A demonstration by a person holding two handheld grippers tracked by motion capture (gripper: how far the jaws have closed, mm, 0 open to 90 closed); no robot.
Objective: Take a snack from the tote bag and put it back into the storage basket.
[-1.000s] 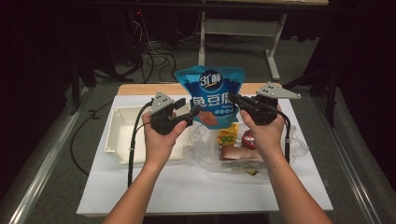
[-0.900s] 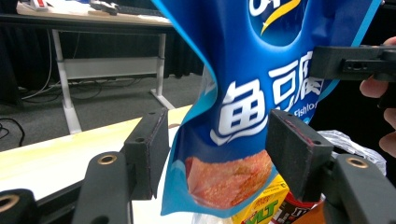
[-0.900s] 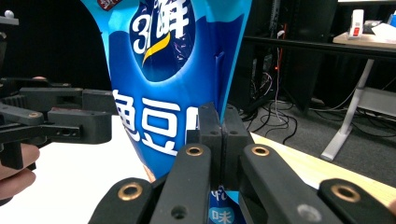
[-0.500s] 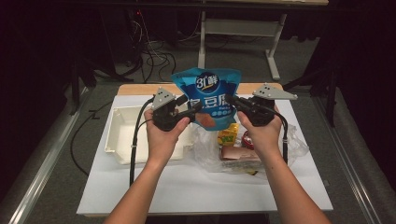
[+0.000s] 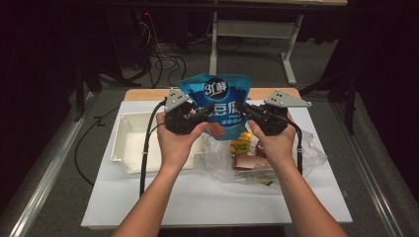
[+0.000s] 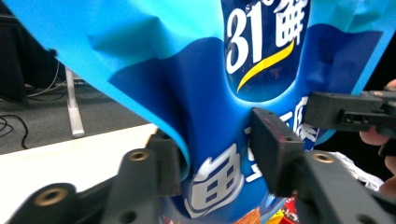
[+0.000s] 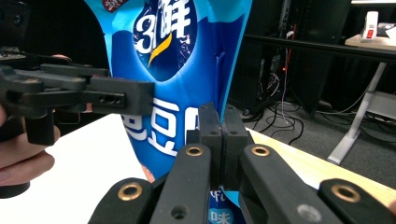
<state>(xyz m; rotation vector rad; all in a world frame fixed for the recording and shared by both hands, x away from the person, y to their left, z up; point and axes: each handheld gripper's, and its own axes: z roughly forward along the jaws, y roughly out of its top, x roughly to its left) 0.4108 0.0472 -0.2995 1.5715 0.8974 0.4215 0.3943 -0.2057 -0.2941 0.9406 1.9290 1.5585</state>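
Above the table (image 5: pixel 148 197), upright bag (image 5: pixel 217 96) pinched at right edge by right gripper (image 5: pixel 243 109); left gripper (image 5: pixel 206 112) closing around left edge.

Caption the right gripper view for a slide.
Right gripper pinches the glossy blue snack pouch by its edge above the white table.
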